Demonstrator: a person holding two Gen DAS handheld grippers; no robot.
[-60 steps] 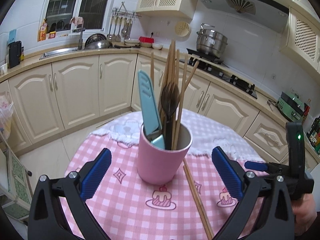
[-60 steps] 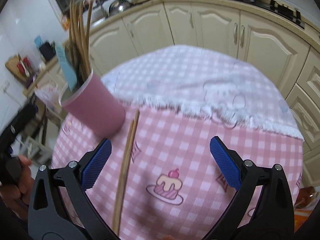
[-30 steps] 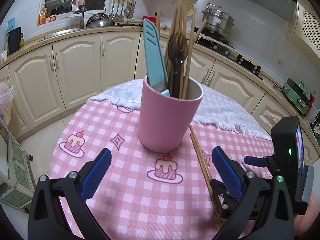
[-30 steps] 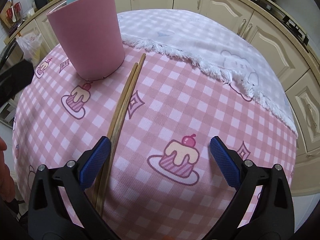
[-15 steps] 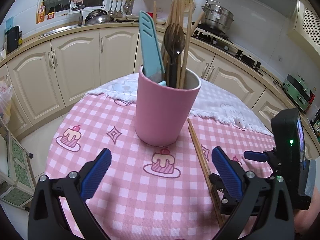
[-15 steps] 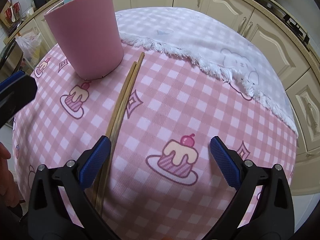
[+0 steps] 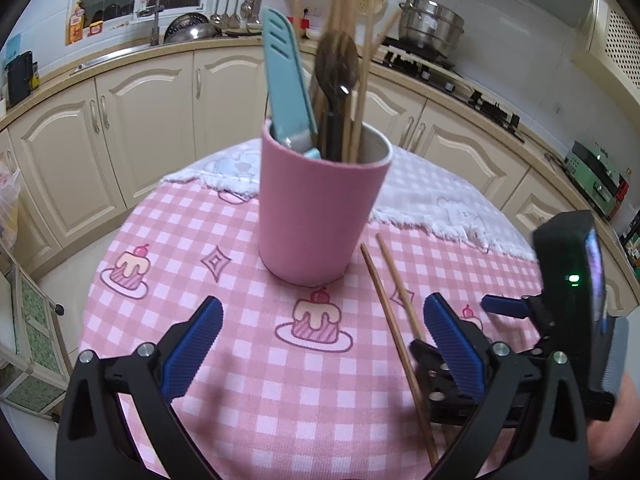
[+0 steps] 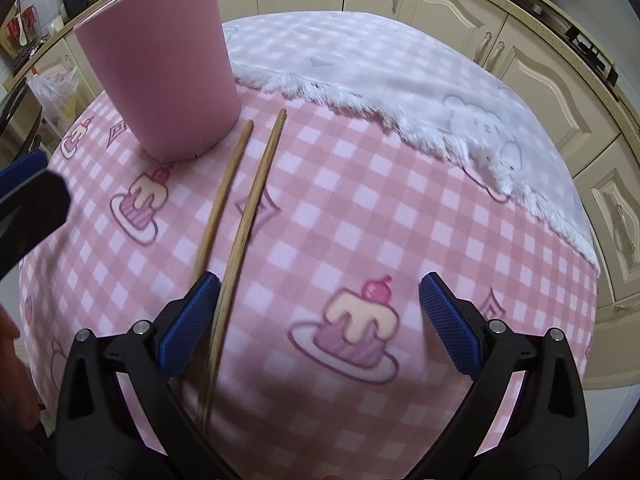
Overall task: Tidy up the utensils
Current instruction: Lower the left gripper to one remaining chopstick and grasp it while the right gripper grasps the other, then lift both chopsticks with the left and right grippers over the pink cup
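The left gripper (image 7: pixel 320 334) is being held wide open over the pink checked tablecloth (image 7: pixel 248 380), nothing caught between its blue pads (image 7: pixel 192 340). The right gripper (image 8: pixel 316 320) is being kept spread open too, low over the cloth. Two wooden chopsticks (image 8: pixel 244 216) are lying loose on the cloth just right of the pink cup (image 7: pixel 320 216), one passing under the right gripper's left pad (image 8: pixel 188 320), the other just inside it. A teal sheathed knife (image 7: pixel 288 84), a dark spoon (image 7: pixel 336 68) and more chopsticks (image 7: pixel 360 80) are being held upright in the cup.
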